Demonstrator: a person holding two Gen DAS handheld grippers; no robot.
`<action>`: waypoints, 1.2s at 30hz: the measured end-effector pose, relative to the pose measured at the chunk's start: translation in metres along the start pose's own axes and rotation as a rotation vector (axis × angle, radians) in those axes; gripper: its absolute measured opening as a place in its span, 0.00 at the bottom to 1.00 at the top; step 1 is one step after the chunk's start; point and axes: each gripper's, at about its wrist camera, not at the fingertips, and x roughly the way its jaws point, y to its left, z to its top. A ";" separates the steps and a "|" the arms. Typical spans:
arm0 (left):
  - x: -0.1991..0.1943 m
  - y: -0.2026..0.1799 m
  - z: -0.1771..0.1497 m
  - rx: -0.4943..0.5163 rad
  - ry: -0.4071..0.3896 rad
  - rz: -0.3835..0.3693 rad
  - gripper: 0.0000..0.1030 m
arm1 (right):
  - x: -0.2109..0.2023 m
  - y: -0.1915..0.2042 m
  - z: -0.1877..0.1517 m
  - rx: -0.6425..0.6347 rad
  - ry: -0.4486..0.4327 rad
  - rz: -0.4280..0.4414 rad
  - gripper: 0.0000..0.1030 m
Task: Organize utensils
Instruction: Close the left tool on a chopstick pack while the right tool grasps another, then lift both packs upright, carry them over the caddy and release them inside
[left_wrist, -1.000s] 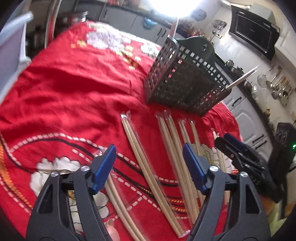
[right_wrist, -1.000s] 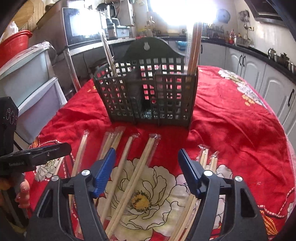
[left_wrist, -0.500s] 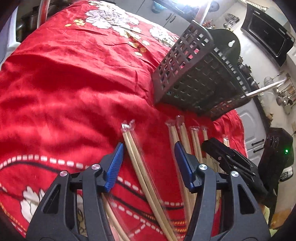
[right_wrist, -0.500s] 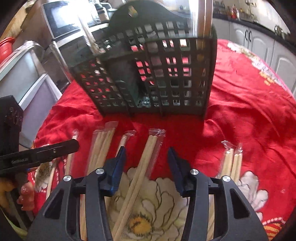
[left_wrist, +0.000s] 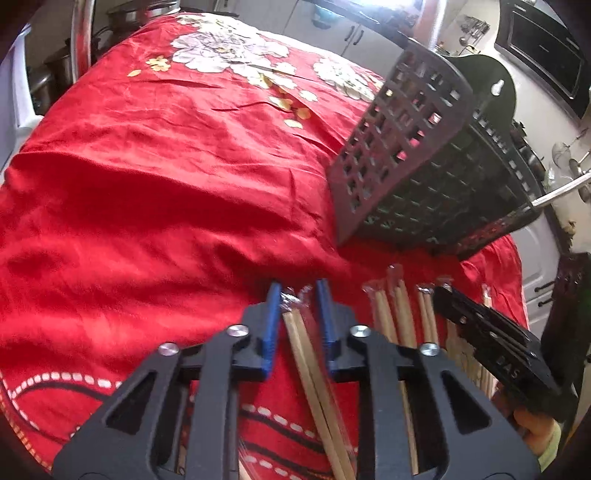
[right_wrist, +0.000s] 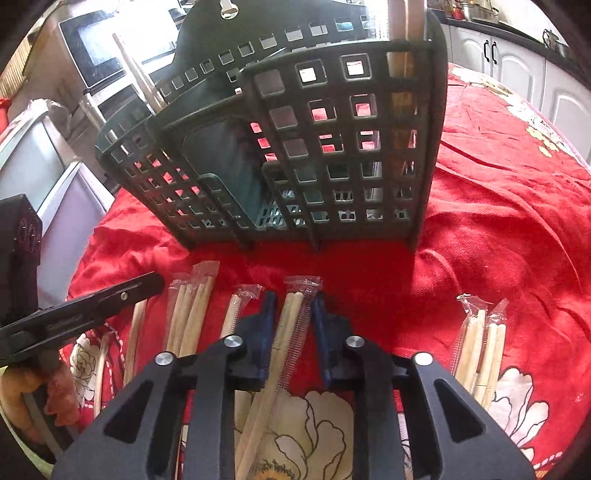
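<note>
Several pairs of wrapped wooden chopsticks lie in a row on the red flowered cloth (left_wrist: 155, 177) in front of a dark slotted utensil basket (left_wrist: 424, 162), also in the right wrist view (right_wrist: 306, 147). My left gripper (left_wrist: 297, 295) straddles the top end of one wrapped pair (left_wrist: 306, 354); its blue pads stand close on either side, narrowly open. My right gripper (right_wrist: 291, 306) straddles another wrapped pair (right_wrist: 284, 332) the same way. The basket holds chopsticks (right_wrist: 400, 22) at its right corner and one stick (right_wrist: 136, 70) at its left.
Two more wrapped pairs (right_wrist: 480, 347) lie at the right of the cloth. The other gripper shows at the right in the left wrist view (left_wrist: 491, 339) and at the left in the right wrist view (right_wrist: 81, 314). Kitchen cabinets (right_wrist: 517, 62) and a microwave (right_wrist: 92, 48) stand behind.
Both grippers have moved down and forward toward the basket and have narrowed from wide open to closely straddling a wrapped chopstick pair each.
</note>
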 end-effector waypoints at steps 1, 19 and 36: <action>0.000 0.001 0.001 -0.001 -0.001 -0.002 0.09 | -0.001 -0.001 0.000 0.006 -0.003 0.009 0.12; -0.082 -0.037 -0.011 0.098 -0.218 -0.132 0.03 | -0.098 0.015 -0.004 -0.022 -0.216 0.133 0.06; -0.146 -0.082 -0.015 0.192 -0.351 -0.218 0.03 | -0.180 0.020 -0.019 -0.069 -0.438 0.086 0.06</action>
